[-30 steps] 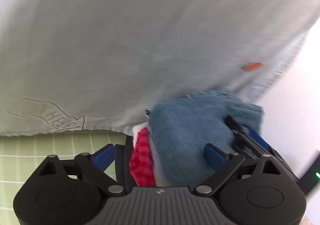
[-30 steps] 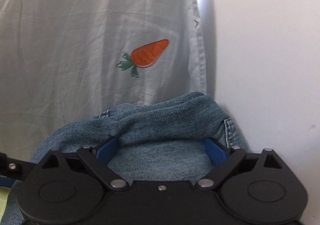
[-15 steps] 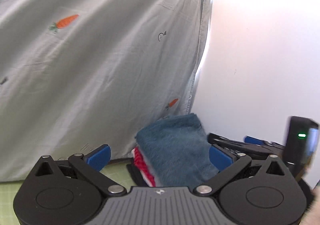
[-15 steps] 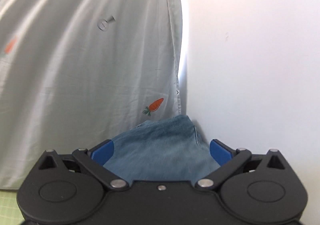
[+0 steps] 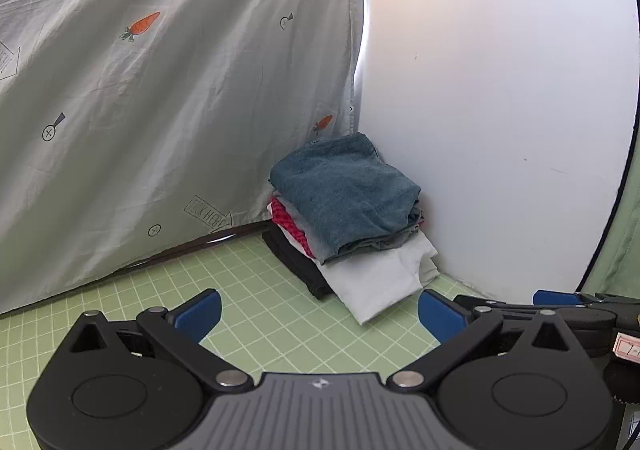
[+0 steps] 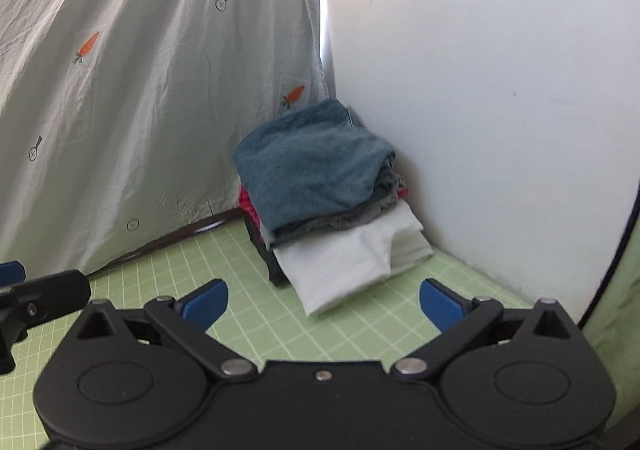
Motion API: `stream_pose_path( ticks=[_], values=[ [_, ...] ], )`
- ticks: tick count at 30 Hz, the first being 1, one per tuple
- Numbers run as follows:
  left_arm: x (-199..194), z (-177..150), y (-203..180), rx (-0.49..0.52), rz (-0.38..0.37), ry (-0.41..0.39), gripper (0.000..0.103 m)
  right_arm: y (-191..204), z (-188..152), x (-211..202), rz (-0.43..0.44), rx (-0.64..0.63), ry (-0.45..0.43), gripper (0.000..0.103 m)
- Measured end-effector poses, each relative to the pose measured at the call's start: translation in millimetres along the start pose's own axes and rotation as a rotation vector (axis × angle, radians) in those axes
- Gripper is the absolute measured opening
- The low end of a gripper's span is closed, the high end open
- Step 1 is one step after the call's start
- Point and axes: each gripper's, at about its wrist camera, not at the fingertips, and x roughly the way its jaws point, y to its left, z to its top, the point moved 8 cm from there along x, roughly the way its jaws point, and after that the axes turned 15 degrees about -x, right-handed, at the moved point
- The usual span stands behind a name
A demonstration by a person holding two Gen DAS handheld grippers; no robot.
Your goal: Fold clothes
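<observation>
- Likely a staged recording corner in a home, though little of the room shows.
- A green gridded mat (image 5: 256, 314) covers the work surface.
- A grey carrot-print sheet (image 5: 160, 89) hangs at far left.
- A plain white wall (image 6: 480, 89) stands at right.
- Folded clothes (image 6: 320, 185) are stacked in the far corner.

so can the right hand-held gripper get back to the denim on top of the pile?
Probably yes: the right hand-held gripper is open, only bare green mat before the pile, denim uncovered on top.
</observation>
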Motion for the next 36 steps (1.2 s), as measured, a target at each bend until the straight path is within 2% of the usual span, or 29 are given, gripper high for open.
stream_pose_path(
  ticks=[4,8,13,16,19,22,24,28,31,33,34,36],
  values=[
    [-12.7,-11.0,2.1,-0.019,-0.016,0.016,0.103,-25.4,-14.7,1.5,-0.005,-0.001,0.027,0.103],
    [-15.5,-19.9,5.9,-0.033,-0.009,0.036,0.103,-33.3,-22.5,5.2,-0.007,0.003,0.046,0.103],
    [-21.8,-23.4,7.4,-0.045,-0.016,0.038,0.103,-5.0,-36.7,-20.8,-0.024,0.003,0.061,0.103],
    [-23.7,-25.4,7.9,-0.052,-0.01,0.043,0.103,-30.4,-30.3,-4.4,-0.027,0.009,0.065,0.103],
    [-26.1,-27.6,6.5,-0.045,-0.006,0.045,0.103,-37.8,-32.2,-4.3,-0.025,0.014,0.063,0.103],
    [-28.7,-29.4,5.2,-0.046,-0.006,0.046,0.103,-12.9,-45.9,-29.2,-0.023,0.014,0.06,0.103],
    [-30.0,-31.1,4.1,-0.043,-0.007,0.05,0.103,-6.8,-41.1,-22.5,-0.02,0.013,0.06,0.103],
    [-31.2,-33.7,3.5,-0.039,-0.01,0.057,0.103,-38.8,-33.0,-4.4,-0.017,0.015,0.062,0.103],
    [-32.6,-34.8,2.8,-0.04,-0.022,0.06,0.103,-33.8,-37.1,-15.0,-0.017,0.016,0.059,0.103],
    [-34.0,-34.3,2.2,-0.037,-0.022,0.055,0.103,-52.0,-31.2,-4.5,-0.019,0.015,0.057,0.103],
    [-34.6,-34.2,1.9,-0.036,-0.022,0.053,0.103,-51.6,-27.1,6.3,-0.02,0.014,0.056,0.103],
    [-34.7,-33.8,2.1,-0.037,-0.022,0.051,0.103,-35.4,-32.5,-4.6,-0.021,0.012,0.055,0.103]
  ],
)
